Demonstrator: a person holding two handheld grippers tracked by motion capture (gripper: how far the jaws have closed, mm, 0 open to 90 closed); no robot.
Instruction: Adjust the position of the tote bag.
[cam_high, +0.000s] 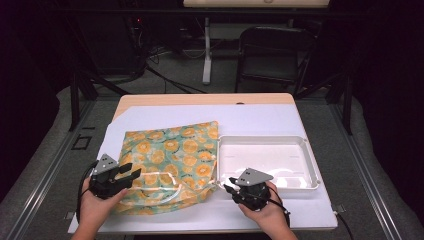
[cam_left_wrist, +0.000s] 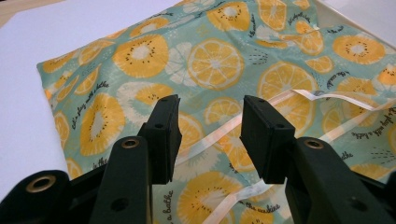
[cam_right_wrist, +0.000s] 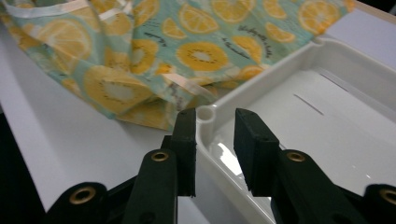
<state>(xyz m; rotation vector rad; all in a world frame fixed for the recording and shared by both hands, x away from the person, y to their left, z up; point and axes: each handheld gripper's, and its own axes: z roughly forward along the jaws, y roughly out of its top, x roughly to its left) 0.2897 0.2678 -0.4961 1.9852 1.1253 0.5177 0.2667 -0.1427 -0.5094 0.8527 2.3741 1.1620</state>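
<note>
A teal cloth bag (cam_high: 170, 160) printed with orange citrus slices lies flat on the white sheet, left of a white plastic tray (cam_high: 311, 167). My left gripper (cam_high: 131, 172) hovers over the bag's near left part. In the left gripper view it (cam_left_wrist: 210, 105) stands open above the cloth (cam_left_wrist: 215, 60) and its pale ribbon (cam_left_wrist: 299, 95), with nothing between the pads. My right gripper (cam_high: 229, 186) sits at the tray's near left corner. In the right gripper view it (cam_right_wrist: 215, 114) is open, one jaw outside the tray rim (cam_right_wrist: 280, 74) and one inside; the bag (cam_right_wrist: 201, 51) lies beyond.
A white sheet (cam_high: 165, 117) covers most of the wooden table (cam_high: 200, 99). The tray holds nothing. A dark chair (cam_high: 275, 50) and a desk leg (cam_high: 206, 60) stand on the floor behind the table. The person's hands come in at the bottom edge.
</note>
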